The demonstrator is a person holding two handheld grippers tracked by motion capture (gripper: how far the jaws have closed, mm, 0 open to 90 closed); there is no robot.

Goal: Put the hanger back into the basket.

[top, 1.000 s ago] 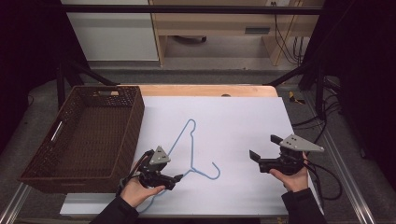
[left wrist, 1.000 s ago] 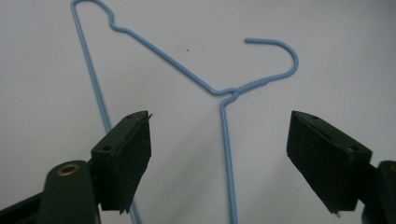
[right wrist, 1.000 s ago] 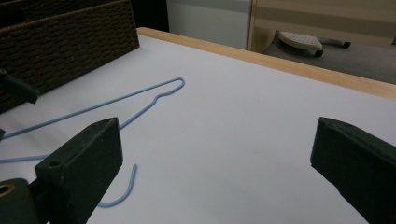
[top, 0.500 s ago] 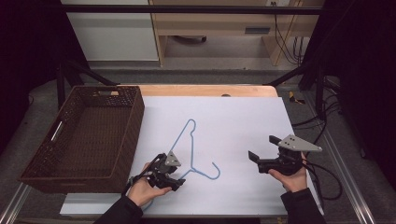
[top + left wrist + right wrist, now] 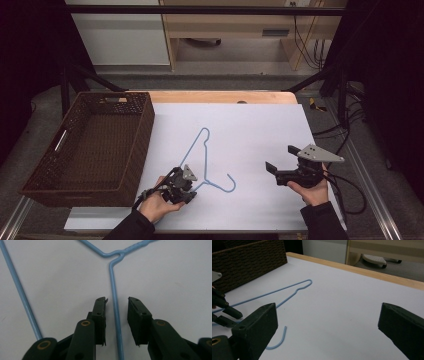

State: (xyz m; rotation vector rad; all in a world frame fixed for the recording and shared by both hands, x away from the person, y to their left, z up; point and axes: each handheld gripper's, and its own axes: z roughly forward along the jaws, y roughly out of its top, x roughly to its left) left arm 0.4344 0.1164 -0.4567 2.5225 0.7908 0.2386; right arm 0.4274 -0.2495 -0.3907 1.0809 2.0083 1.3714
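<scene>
White tabletop (image 5: 260, 130), lower centre: left gripper (image 5: 117, 312) has just been closing, jaws narrow around the blue hanger's (image 5: 114, 290) wire, not yet pressing; right gripper (image 5: 327, 322) gapes wide, empty.

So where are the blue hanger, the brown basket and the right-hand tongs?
Blue hanger (image 5: 205, 159): high view, on its straight wire.
Brown basket (image 5: 143, 131): high view, on its right wall.
Right-hand tongs (image 5: 283, 162): high view, between the tips.

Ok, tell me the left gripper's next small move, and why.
Probably finish closing. The left gripper has just been closing its jaws astride the blue wire hanger, whose wire runs between the pads with a gap on each side, flat on the white table.
</scene>
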